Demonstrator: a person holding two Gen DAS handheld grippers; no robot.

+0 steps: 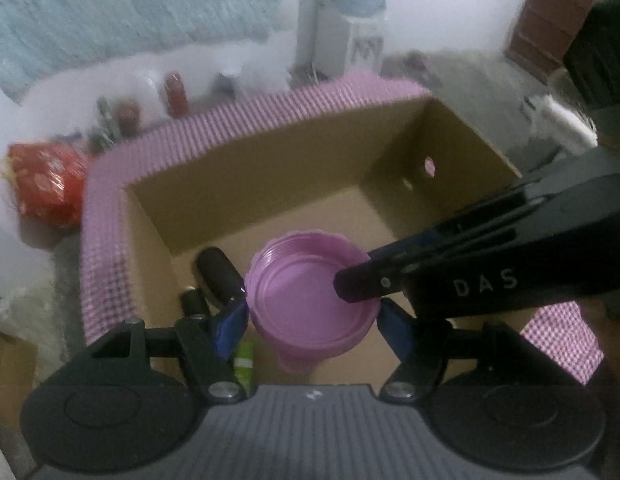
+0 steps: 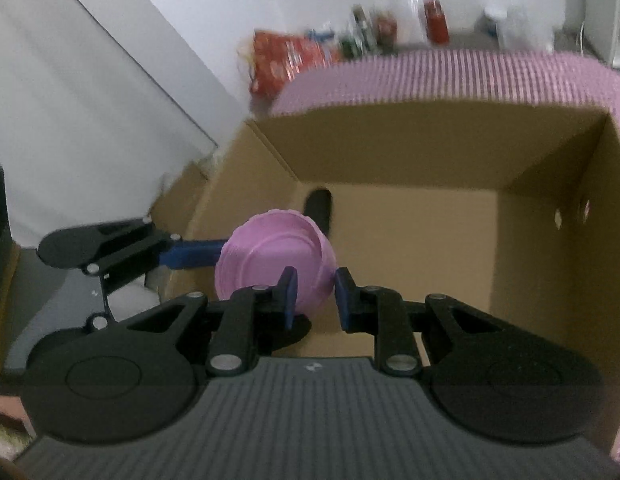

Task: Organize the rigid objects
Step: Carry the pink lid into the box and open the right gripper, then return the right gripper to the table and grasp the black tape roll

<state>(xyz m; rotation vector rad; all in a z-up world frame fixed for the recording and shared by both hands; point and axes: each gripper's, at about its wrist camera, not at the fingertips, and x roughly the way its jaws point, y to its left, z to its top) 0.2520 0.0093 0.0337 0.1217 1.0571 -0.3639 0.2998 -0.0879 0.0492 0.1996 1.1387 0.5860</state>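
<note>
A stack of pink plastic plates (image 1: pixel 310 288) is held over the open cardboard box (image 1: pixel 270 168). My left gripper (image 1: pixel 312 322) is shut on the stack, one blue pad on each side of it. My right gripper (image 2: pixel 314 298) pinches the stack's near rim (image 2: pixel 270 260) between its blue pads; it reaches in from the right in the left wrist view (image 1: pixel 358 284). The left gripper shows in the right wrist view, its blue finger (image 2: pixel 194 254) touching the stack's left side. A black cylinder (image 1: pixel 218 272) lies in the box beside the plates.
The box has pink checkered flaps (image 1: pixel 110 240) folded outward. A green object (image 1: pixel 244 360) lies in the box under the left gripper. A red packet (image 1: pixel 46 180) and bottles (image 1: pixel 174 92) stand on the floor behind. A white wall (image 2: pixel 70 100) is on the left.
</note>
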